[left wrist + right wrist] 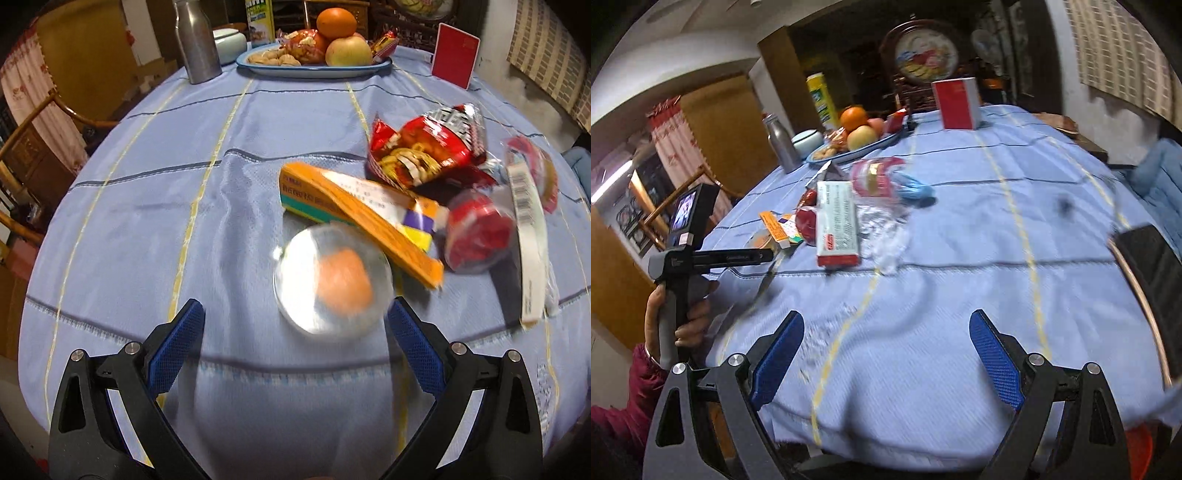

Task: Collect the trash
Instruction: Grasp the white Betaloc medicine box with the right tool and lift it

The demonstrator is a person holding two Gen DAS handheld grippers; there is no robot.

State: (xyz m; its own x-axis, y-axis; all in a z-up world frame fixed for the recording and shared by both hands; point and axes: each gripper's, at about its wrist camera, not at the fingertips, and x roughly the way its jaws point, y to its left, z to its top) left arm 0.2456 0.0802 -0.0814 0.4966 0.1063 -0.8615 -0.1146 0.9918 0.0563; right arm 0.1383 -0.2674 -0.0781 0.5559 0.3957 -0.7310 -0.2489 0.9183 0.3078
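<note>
My left gripper [295, 314] is open just above the blue tablecloth [147, 221]. A clear round cup with an orange piece inside [332, 284] lies just ahead, close to its right finger [410, 332]. Behind the cup lie an orange carton [354, 210], a red snack bag [428, 147], a red jelly cup [480, 236] and a white barcoded box [528, 243]. My right gripper [886, 350] is open and empty over the cloth near the front edge. The trash pile shows ahead to its left, with the white box [836, 221] and clear plastic wrap [886, 236].
A blue-rimmed fruit plate [314, 70], a steel bottle [195, 40] and a red box [456, 55] stand at the table's far side. A blue bundle [916, 188] lies beyond the pile. A dark tray [1152, 288] sits at the right edge. Wooden chairs [40, 122] stand at left.
</note>
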